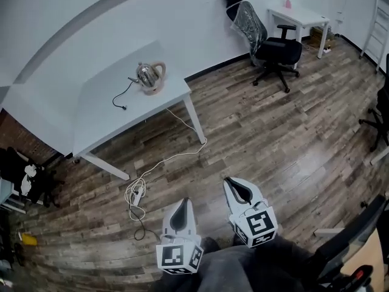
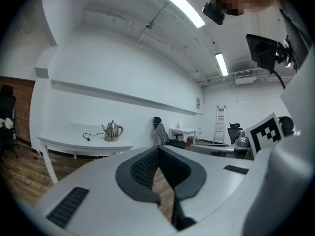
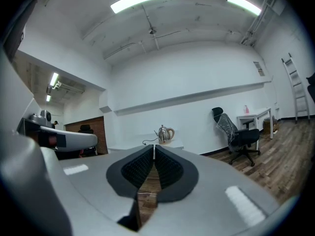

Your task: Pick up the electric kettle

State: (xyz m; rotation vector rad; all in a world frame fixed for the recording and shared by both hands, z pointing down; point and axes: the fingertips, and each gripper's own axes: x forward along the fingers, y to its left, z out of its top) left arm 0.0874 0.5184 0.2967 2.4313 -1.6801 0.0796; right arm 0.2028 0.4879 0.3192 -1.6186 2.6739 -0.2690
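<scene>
From the head view, the electric kettle [image 1: 150, 76] is seen on the white table [image 1: 115, 117], well apart from the left gripper [image 1: 182, 204] and right gripper [image 1: 232, 181]. In the left gripper view, the jaws are pressed together, empty. In the right gripper view, likewise, apparently because the approach is not yet made.

The left gripper [image 1: 183, 202] is sitting at the lower middle of the head view, pointing up the frame. Its jaws are pressing together with nothing between them. The right gripper [image 1: 231, 181] is sitting just beside it, slightly higher and to the right, pointing the same way, jaws likewise meeting and empty. Both are hovering above the person's lap [image 1: 243, 267].
</scene>
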